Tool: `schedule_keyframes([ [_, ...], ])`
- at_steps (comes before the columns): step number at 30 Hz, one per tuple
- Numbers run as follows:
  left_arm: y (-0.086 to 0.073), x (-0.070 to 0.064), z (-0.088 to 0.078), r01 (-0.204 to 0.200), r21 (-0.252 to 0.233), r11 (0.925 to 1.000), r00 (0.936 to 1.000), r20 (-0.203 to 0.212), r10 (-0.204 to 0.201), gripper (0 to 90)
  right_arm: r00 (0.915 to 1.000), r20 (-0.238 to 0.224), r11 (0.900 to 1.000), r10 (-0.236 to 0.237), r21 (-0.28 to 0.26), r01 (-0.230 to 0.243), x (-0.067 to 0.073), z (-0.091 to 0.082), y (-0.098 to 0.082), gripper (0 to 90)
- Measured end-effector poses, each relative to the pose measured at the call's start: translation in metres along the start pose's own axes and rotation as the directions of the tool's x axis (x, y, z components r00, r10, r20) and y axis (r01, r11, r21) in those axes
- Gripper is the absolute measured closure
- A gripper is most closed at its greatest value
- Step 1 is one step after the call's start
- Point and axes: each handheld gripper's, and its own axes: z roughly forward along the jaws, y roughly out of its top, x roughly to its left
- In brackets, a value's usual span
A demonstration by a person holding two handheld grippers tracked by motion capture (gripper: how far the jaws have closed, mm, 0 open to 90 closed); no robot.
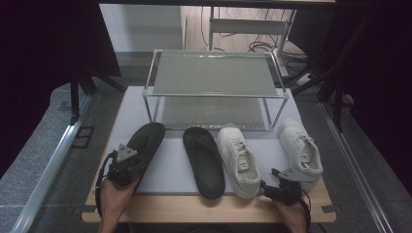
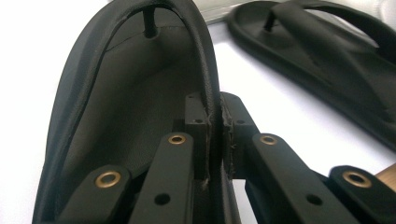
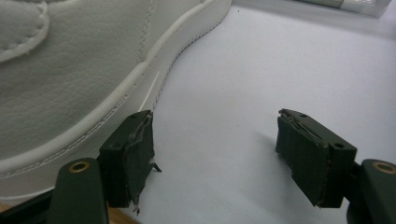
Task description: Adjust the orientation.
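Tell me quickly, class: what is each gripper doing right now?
Left gripper: closed, pinching the strap of the left black flip-flop.
Right gripper: open, holding nothing, beside a white sneaker.

We count 2 black flip-flops [image 1: 145, 141] [image 1: 204, 161], 2 white sneakers [image 1: 238, 160] [image 1: 301, 150], all in front of 1 two-tier rack [image 1: 214, 75].

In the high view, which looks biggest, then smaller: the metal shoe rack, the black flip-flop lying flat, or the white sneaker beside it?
1. The two-shelf metal shoe rack, by far the largest.
2. The black rubber flip-flop lying flat.
3. The white lace-up sneaker beside it.
The last two look nearly the same length, so their order is unsure.
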Motion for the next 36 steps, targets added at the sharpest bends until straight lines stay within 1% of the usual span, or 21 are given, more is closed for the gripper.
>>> schedule_keyframes([
  [5,0.008,-0.01,0.016,-0.024,-0.003,0.9997,0.9996,0.015,0.024,82.9,1.0,0.0,1.0,0.0,0.0,0.0,0.0,0.0,0.0,27.7],
  [7,0.013,-0.014,0.023,-0.027,-0.009,0.9996,0.9994,0.022,0.027,82.9,1.0,0.0,1.0,0.0,0.0,0.0,0.0,0.0,0.0,27.7],
  [11,0.022,-0.02,0.034,-0.033,-0.021,0.9992,0.9992,0.02,0.033,82.9,1.0,0.0,1.0,0.0,0.0,0.0,0.0,0.0,0.0,27.7],
  [18,0.038,-0.023,0.059,-0.017,-0.032,0.9993,0.9998,0.011,0.017,82.9,1.0,0.0,1.0,0.0,0.0,0.0,0.0,0.0,0.0,27.7],
  [24,0.051,-0.021,0.078,0.013,-0.042,0.999,0.9999,-0.007,-0.013,82.9,1.0,0.0,1.0,0.001,0.0,-0.001,0.0,0.0,0.0,27.7],
  [31,0.066,-0.022,0.101,0.024,-0.059,0.998,0.9989,-0.039,-0.027,82.8,1.0,0.0,1.0,0.002,-0.003,-0.002,0.0,0.0,0.0,27.6],
  [36,0.073,-0.021,0.117,0.037,-0.058,0.9976,0.9974,-0.059,-0.04,82.8,1.0,0.0,1.0,0.0,-0.003,0.0,0.0,0.0,0.0,27.7],
])
